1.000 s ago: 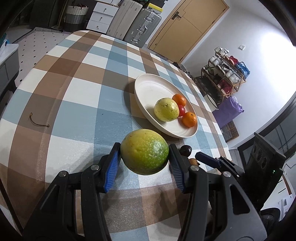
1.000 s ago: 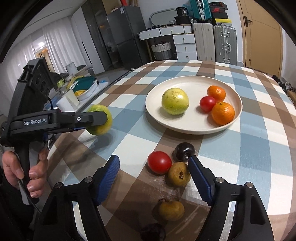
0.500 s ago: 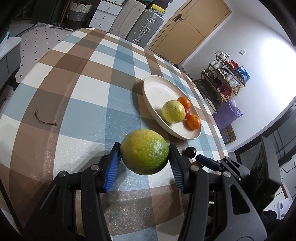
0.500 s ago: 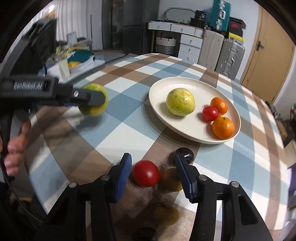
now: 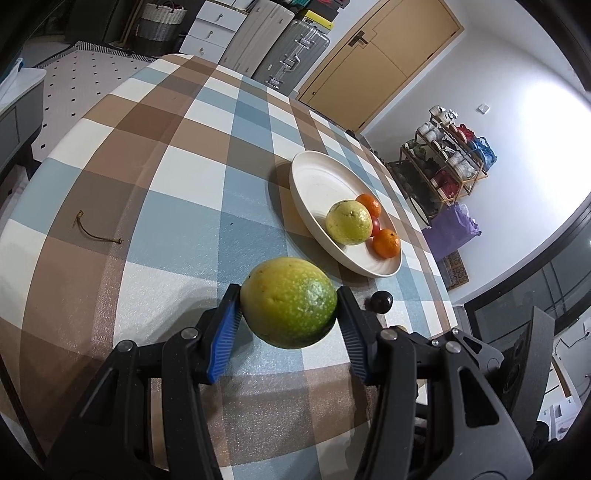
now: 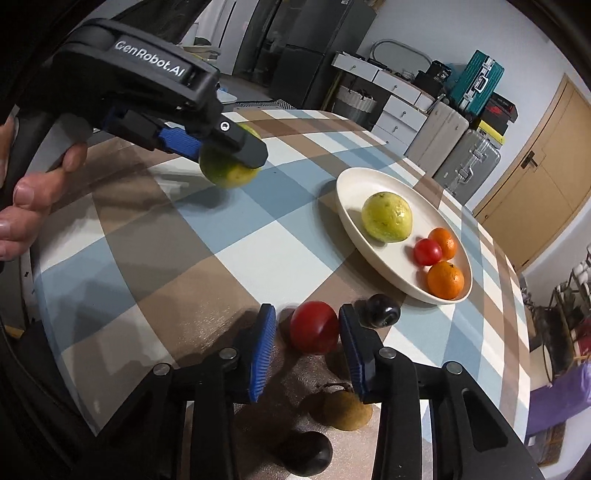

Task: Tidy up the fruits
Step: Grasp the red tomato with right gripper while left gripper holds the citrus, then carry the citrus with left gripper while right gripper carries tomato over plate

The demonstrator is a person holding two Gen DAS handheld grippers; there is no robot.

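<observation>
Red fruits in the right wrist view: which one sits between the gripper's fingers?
The larger red tomato on the tablecloth, between the right gripper fingers, whose jaws have just been closing. The smaller red one lies on the plate between two oranges.

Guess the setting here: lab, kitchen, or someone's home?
Most likely a lived-in home, a dining or storage area. A checked tablecloth covers the table, suitcases and white drawers line the wall, and a shoe rack stands by the wooden door.
</observation>
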